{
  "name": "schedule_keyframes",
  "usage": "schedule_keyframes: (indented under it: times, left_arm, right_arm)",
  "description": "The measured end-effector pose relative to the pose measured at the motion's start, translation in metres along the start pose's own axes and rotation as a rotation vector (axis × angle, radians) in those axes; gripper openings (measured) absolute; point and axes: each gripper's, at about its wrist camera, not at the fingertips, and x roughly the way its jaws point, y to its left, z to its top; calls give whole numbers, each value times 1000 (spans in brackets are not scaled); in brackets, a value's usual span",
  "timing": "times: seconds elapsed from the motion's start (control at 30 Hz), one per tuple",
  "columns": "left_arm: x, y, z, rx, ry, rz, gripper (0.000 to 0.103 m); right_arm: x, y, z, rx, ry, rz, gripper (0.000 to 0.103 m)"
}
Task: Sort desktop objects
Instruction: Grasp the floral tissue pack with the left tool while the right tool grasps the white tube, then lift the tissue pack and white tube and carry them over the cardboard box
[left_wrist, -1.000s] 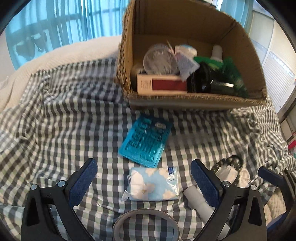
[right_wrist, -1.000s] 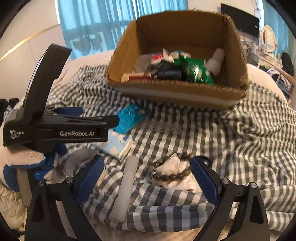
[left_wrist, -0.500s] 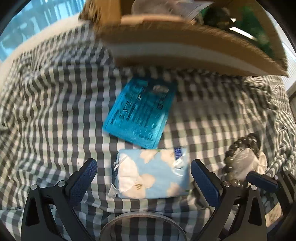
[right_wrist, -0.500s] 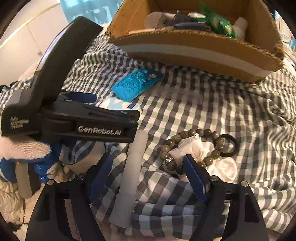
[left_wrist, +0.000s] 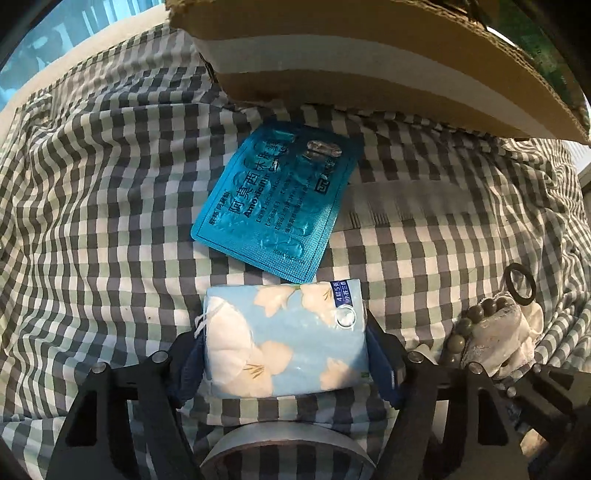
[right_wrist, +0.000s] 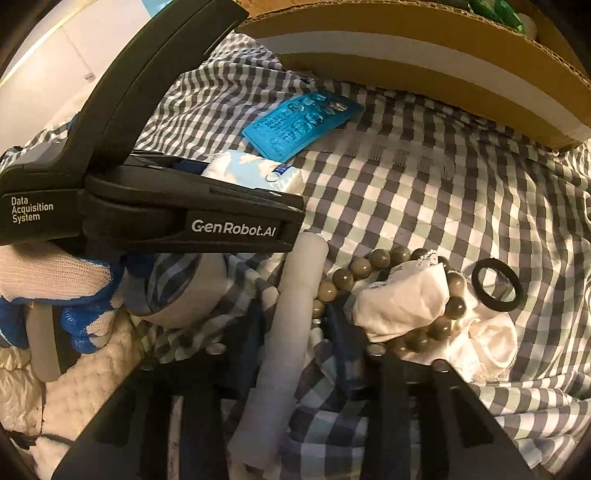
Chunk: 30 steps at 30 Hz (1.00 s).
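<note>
Grey-white checked cloth (left_wrist: 110, 192) underneath. Lower centre: blue flower-printed tissue packet (left_wrist: 286, 341), between closing left gripper (left_wrist: 284, 363) pads. Right gripper (right_wrist: 295, 328) narrowing around white plastic tube (right_wrist: 291, 325). Both lower than before.

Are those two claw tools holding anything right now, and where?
Left gripper is closing on the tissue pack, at its short ends. Right gripper is closing around the white tube, mid-length.

Teal blister pack (left_wrist: 275, 201), pale-blue floral tissue pack (left_wrist: 286, 341), grey-white checked cloth (left_wrist: 103, 206)
</note>
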Motion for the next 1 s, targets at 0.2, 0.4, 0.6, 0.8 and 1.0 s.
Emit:
schedule_keyframes:
  times: [0.2,0.4,0.6,0.8,1.0]
  left_arm:
    - [-16,-4,-5,8,-30,4,74]
    - [-42,-7,-10,28,-90,19,74]
    - [-71,-9,-9,32,-145,17,74]
    - [-111,-10,-14,50,-225,7,74]
    - [-138,-11,-10,50,-309,-27,74]
  right_arm:
    - [-9,-1,-3,21,-41,12,20]
    - [-22,-1,-6,21,-77,-1,17]
    - [-33,10,-12,11,-105,-15,17]
    - [-52,22,-18,1,-154,-18,17]
    - [-79,32,-31,17,-209,2,17]
